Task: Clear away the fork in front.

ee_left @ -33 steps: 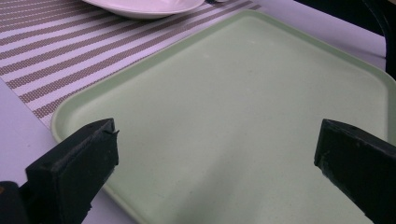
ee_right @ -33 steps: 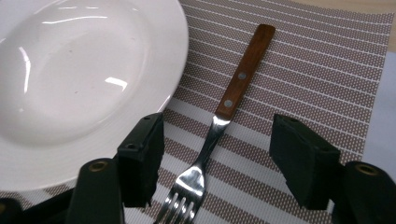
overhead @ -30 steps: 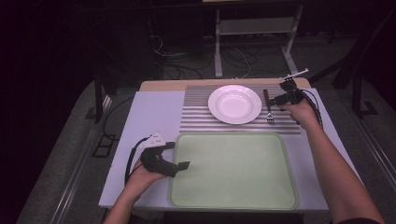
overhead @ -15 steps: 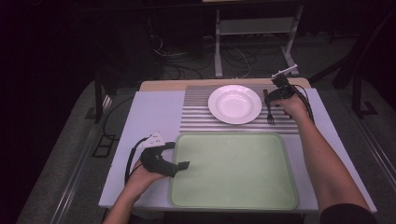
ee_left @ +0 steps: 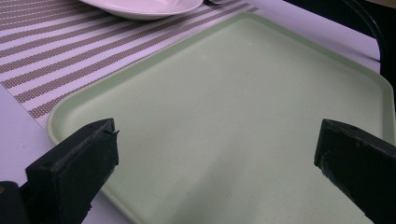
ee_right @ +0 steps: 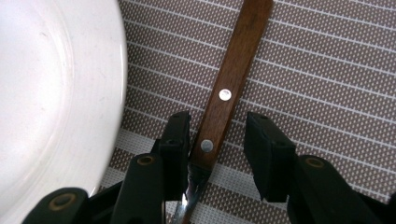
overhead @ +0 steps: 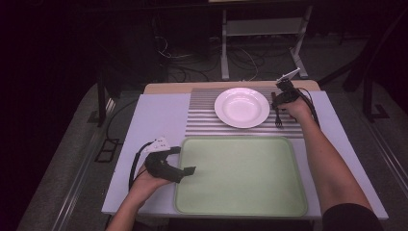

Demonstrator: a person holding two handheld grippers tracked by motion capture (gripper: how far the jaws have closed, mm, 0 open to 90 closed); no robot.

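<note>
A fork [overhead: 278, 119] with a brown wooden handle [ee_right: 233, 70] lies on the striped placemat [overhead: 202, 115], just right of an empty white plate [overhead: 242, 107]. My right gripper [overhead: 278, 98] points down over the handle's metal end. Its jaws [ee_right: 217, 126] stand open and straddle the handle: the left jaw is close against it and a gap remains on the right. The plate's rim [ee_right: 56, 93] lies just to the left. My left gripper [overhead: 184, 160] rests at the left edge of a pale green tray [overhead: 240, 178], wide open [ee_left: 217, 140] with nothing between its jaws.
The green tray [ee_left: 233, 93] is bare and takes up the near middle of the white table [overhead: 154, 115]. The placemat [ee_left: 56, 51] runs along the tray's far edge. Cables trail from both grippers. Dark floor and metal stands lie beyond the table.
My right gripper has shifted slightly left and away along the fork toward its handle. The left gripper and hand have stayed still.
</note>
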